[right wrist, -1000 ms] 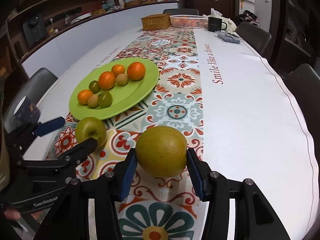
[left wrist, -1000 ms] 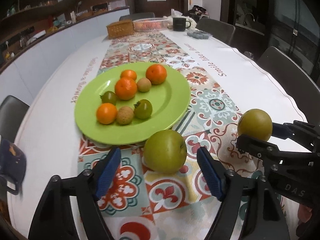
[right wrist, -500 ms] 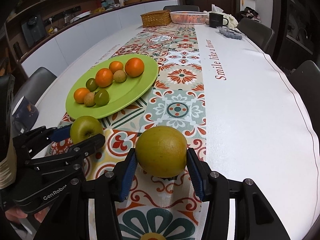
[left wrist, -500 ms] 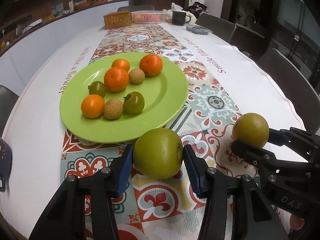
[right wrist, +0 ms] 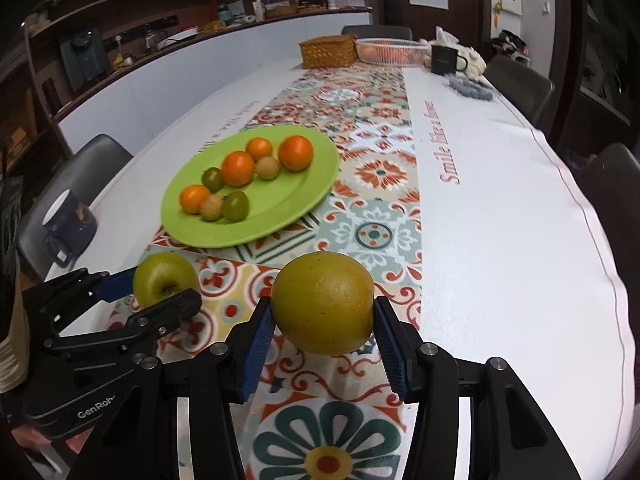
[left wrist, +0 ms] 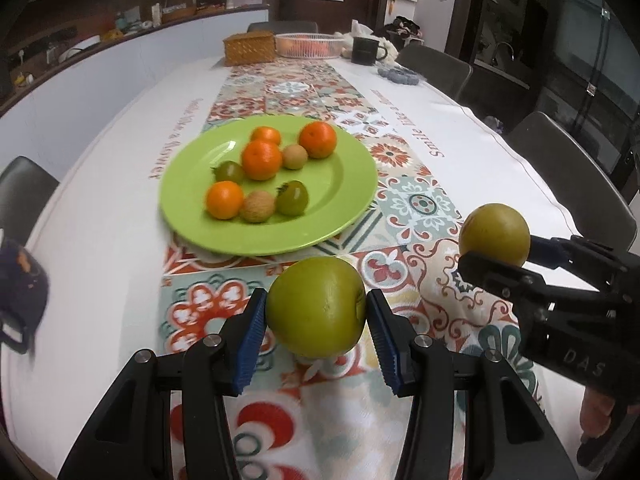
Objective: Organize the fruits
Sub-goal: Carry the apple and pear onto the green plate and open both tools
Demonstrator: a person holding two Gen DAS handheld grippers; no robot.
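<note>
My left gripper point(left wrist: 316, 320) is shut on a green apple point(left wrist: 316, 306), held just above the patterned runner in front of the green plate point(left wrist: 352, 184). My right gripper point(right wrist: 323, 330) is shut on a yellow-green pear-like fruit point(right wrist: 323, 302), also lifted. The pear also shows at the right of the left wrist view point(left wrist: 495, 234), and the apple at the left of the right wrist view point(right wrist: 165, 278). The plate point(right wrist: 308, 192) holds several small oranges, green tomatoes and brownish fruits.
A dark blue mug point(right wrist: 70, 220) stands at the table's left edge. At the far end are a wicker box point(left wrist: 249, 49), a pink basket point(left wrist: 310, 45) and a black mug point(left wrist: 365, 51). Chairs line both sides of the table.
My left gripper closed on the green apple and lifted it off the runner. My right gripper kept hold of the pear and rose slightly.
</note>
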